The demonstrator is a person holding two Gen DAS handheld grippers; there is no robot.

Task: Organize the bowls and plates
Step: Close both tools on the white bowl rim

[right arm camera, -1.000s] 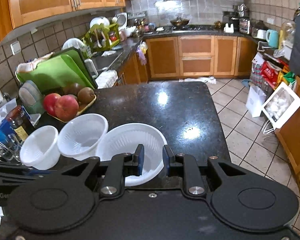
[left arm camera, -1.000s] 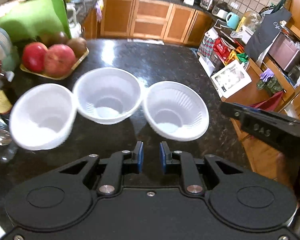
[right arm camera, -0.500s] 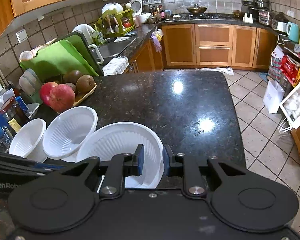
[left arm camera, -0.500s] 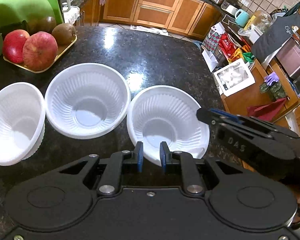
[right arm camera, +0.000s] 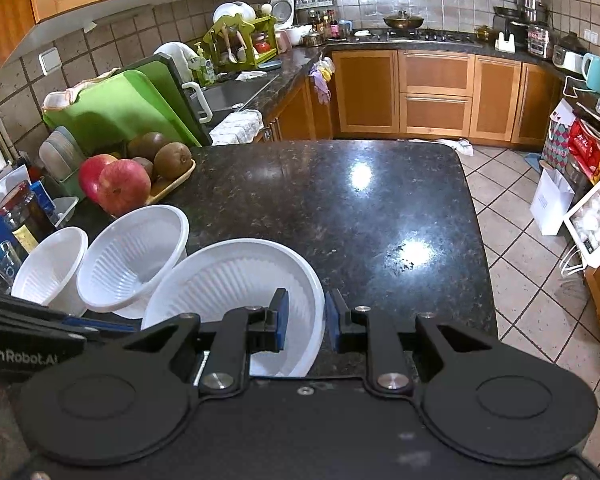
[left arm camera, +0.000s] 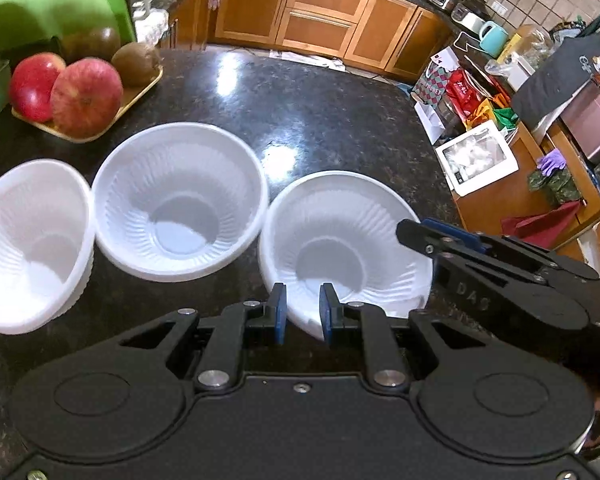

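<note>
Three white ribbed bowls stand in a row on the dark speckled bench (left arm camera: pixel 320 120); the left bowl (left arm camera: pixel 32 244) touches the middle bowl (left arm camera: pixel 180 200), and the right bowl (left arm camera: pixel 346 248) sits just beside the middle one. The left gripper (left arm camera: pixel 302 312) points steeply down at the near rim of the right bowl; that rim lies between its blue pads (left arm camera: pixel 279 312), which stand a little apart with a gap on each side. The right gripper (left arm camera: pixel 428 232) reaches in from the right edge, its tips over the far right rim of the same bowl; whether they touch it is unclear. A tray (left arm camera: pixel 136 94) at the back left carries red apples (left arm camera: pixel 86 96) and kiwis (left arm camera: pixel 136 64).
</note>
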